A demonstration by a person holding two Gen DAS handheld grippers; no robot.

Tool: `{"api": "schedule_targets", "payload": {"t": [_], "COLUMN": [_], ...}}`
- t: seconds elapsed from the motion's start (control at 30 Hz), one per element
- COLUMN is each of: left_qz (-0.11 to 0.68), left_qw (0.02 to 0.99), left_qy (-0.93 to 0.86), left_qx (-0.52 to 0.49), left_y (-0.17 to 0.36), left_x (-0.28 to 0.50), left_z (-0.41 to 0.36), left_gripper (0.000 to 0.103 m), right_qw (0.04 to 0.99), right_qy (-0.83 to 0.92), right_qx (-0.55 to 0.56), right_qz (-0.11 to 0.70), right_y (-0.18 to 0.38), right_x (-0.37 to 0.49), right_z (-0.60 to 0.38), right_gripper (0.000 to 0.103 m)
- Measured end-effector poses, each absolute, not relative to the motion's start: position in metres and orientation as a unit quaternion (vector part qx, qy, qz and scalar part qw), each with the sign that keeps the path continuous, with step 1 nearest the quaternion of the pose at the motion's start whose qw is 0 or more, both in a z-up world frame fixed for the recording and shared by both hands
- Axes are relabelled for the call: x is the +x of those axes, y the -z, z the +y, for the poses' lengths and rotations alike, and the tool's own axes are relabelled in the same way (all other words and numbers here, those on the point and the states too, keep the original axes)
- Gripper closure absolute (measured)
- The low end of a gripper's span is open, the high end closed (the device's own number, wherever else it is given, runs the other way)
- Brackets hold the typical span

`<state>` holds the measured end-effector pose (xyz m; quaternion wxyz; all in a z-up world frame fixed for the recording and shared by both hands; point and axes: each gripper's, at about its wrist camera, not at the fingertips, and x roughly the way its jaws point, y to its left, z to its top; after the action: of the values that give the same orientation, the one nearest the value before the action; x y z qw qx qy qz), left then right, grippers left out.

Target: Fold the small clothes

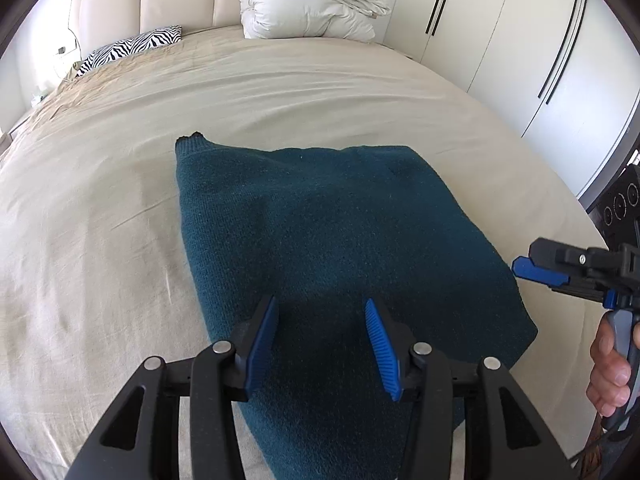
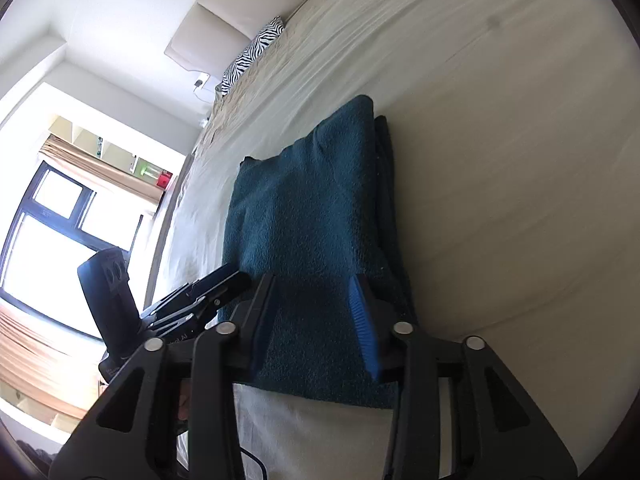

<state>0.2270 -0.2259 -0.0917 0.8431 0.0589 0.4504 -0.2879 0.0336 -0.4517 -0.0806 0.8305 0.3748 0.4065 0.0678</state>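
A dark teal knitted garment (image 1: 328, 220) lies folded into a thick rectangle on the beige bed sheet (image 1: 100, 220). My left gripper (image 1: 321, 301) hovers over its near end, blue pads apart, with only flat cloth showing between them. At the right edge of the left wrist view, a hand (image 1: 608, 372) holds the right gripper (image 1: 536, 270) beside the garment's right side. In the right wrist view the garment (image 2: 312, 208) runs away from my right gripper (image 2: 313, 280), which stands open over its near end. The left gripper (image 2: 216, 280) shows at the garment's left side.
A folded white duvet (image 1: 312, 0) and a zebra-print pillow (image 1: 132, 46) lie at the head of the bed by the padded headboard (image 1: 180, 4). White wardrobe doors (image 1: 520, 40) line the right side. A window (image 2: 48, 240) is beyond the bed's left edge.
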Motion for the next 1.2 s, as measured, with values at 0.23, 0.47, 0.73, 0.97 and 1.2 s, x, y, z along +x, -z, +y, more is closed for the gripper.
{"api": "schedule_targets", "payload": {"t": [0.23, 0.47, 0.73, 0.97, 1.2], "left_qz": [0.436, 0.452, 0.510, 0.542, 0.563], "left_qw": [0.857, 0.860, 0.824, 0.793, 0.772], "left_qy": [0.268, 0.234, 0.245, 0.271, 0.282], "left_qx": [0.063, 0.047, -0.009, -0.063, -0.084], "left_y": [0.071, 0.079, 0.117, 0.134, 0.138], "left_x": [0.221, 0.237, 0.262, 0.283, 0.294], "left_z": [-0.212, -0.185, -0.180, -0.184, -0.195], "left_gripper": [0.032, 0.023, 0.016, 0.020, 0.040], "right_qw": [0.821, 0.804, 0.795, 0.788, 0.785], "right_qy": [-0.044, -0.034, -0.047, -0.060, -0.049], "right_qx": [0.366, 0.360, 0.357, 0.335, 0.305], "right_qz": [0.435, 0.471, 0.488, 0.513, 0.537], "right_y": [0.083, 0.108, 0.123, 0.124, 0.123], "right_x": [0.052, 0.080, 0.103, 0.120, 0.132], "right_z": [-0.463, -0.461, -0.461, -0.448, -0.435], "right_gripper": [0.039, 0.039, 0.039, 0.040, 0.067]}}
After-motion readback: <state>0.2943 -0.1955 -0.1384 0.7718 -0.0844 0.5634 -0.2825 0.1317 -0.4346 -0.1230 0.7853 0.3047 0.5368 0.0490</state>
